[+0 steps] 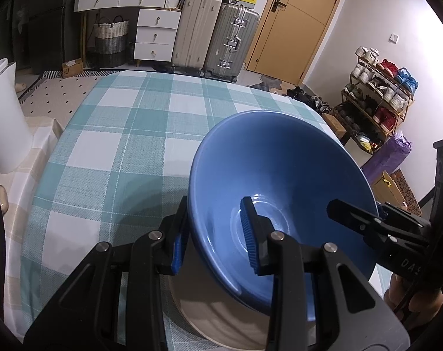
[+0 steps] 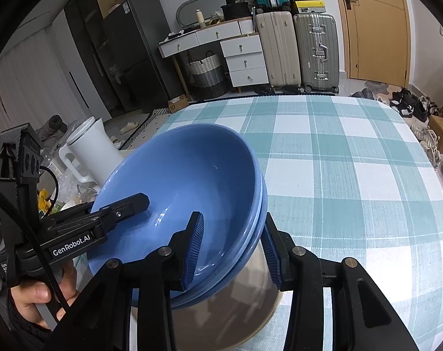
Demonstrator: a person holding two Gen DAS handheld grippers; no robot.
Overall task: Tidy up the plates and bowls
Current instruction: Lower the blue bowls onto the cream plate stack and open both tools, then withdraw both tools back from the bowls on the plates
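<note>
A stack of nested blue bowls (image 1: 280,169) (image 2: 186,175) sits over a beige plate (image 1: 221,324) (image 2: 239,307) near the table's front edge. Whether the stack rests on the plate I cannot tell. My left gripper (image 1: 214,238) is shut on the stack's left rim, one finger inside and one outside; the right wrist view shows the left gripper (image 2: 107,206) at the far left. My right gripper (image 2: 233,251) is shut on the opposite rim the same way, and the right gripper (image 1: 378,212) appears at the right edge of the left wrist view.
The table wears a teal and white checked cloth (image 1: 119,146) (image 2: 353,190). A white jug (image 1: 2,111) (image 2: 89,146) stands off its left side. Beyond the far edge are drawers, suitcases (image 2: 297,49), a door, and a shoe rack (image 1: 379,99) at the right.
</note>
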